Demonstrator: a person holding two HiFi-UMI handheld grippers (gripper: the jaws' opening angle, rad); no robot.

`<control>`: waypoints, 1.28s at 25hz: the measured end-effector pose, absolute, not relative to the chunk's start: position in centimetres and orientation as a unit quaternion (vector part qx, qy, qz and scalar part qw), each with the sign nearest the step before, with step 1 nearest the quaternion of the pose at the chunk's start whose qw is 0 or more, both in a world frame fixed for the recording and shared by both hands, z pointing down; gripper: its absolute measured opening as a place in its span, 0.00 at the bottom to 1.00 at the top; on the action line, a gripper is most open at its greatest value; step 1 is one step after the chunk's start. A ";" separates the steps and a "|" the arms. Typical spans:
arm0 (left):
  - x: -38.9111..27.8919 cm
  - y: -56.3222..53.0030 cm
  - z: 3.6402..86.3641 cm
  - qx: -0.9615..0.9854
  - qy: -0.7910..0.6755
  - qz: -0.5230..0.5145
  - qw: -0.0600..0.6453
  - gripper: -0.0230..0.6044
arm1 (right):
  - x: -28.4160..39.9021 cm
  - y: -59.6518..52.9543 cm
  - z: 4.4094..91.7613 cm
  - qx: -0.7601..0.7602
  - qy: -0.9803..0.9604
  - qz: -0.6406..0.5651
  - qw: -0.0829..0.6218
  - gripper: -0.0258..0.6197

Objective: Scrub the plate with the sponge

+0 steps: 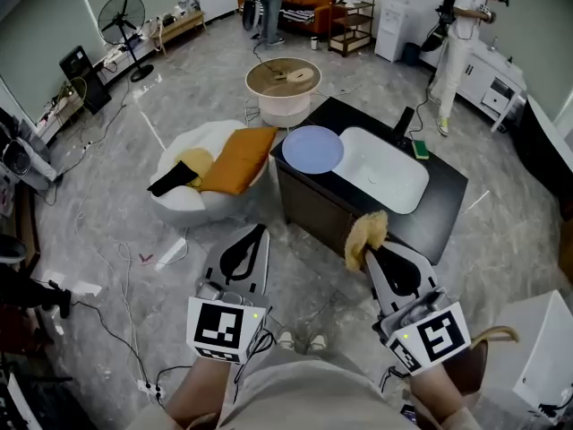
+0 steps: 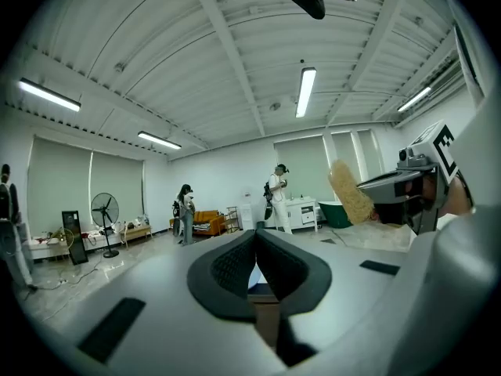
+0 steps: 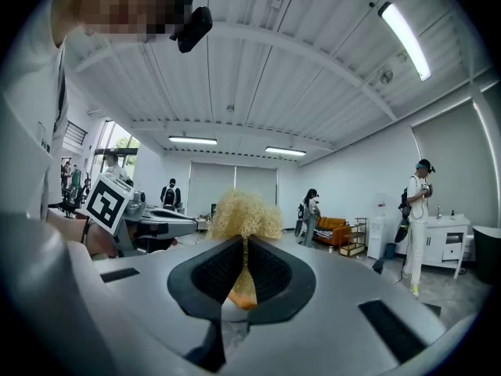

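Left gripper [image 1: 258,233]: jaws were fully together with nothing between them; it was held in the air, almost level, short of the counter [image 1: 448,215].
Right gripper [image 1: 365,256]: jaws were pinched narrow on the lower edge of the sponge [image 1: 365,231]; most of the fibrous yellow body stood free beyond the tips.
Plate [image 1: 312,149]: pale blue, it lay flat on the dark counter just beside the white sink [image 1: 394,184], near the counter's left corner. Neither gripper touched it.
Task status: judged not yet begun; sponge and plate were well apart.
Risk 1, sponge slip: the hold covered only a thin edge. Pressing down or dragging sideways would probably fold the free part or pull it out of the jaws.
Risk 2, plate travel: the plate appeared unrestrained. One-sided scrubbing force could slide it toward the counter edge or tip it over the sink rim.
Risk 3, no bracing: the left gripper, being closed, would need to open before it could steady the rim. A late or off-centre clamp could flip the plate.
Risk 4, jaw contact: with so soft a pad, pressing too hard could bring the hard tips onto the plate surface.
Risk 5, footing: a power strip [image 1: 149,388] lay on the floor close to the person, a likely trip point during the approach.
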State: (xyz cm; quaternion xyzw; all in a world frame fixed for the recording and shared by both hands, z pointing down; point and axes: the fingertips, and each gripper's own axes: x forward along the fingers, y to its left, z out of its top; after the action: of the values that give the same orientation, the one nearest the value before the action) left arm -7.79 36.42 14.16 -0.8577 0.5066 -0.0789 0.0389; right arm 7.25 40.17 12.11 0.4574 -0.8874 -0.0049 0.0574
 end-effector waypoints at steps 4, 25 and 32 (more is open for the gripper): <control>-6.9 36.7 14.4 -0.855 0.511 -0.080 0.032 0.07 | 8.5 40.1 12.3 0.454 -0.889 -0.003 0.057 0.11; -5.9 33.2 16.5 -0.836 0.541 -0.088 0.039 0.07 | 9.9 35.2 15.8 0.414 -0.907 -0.005 0.073 0.11; -6.5 26.0 18.5 -0.842 0.532 -0.090 0.022 0.07 | 8.6 28.6 17.8 0.410 -0.908 0.002 0.089 0.11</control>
State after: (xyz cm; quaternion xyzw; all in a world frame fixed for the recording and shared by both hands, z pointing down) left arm -6.48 25.97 18.52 -0.8419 0.5317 -0.0895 0.0222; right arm 8.61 28.59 17.77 0.4101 -0.9077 0.0020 0.0891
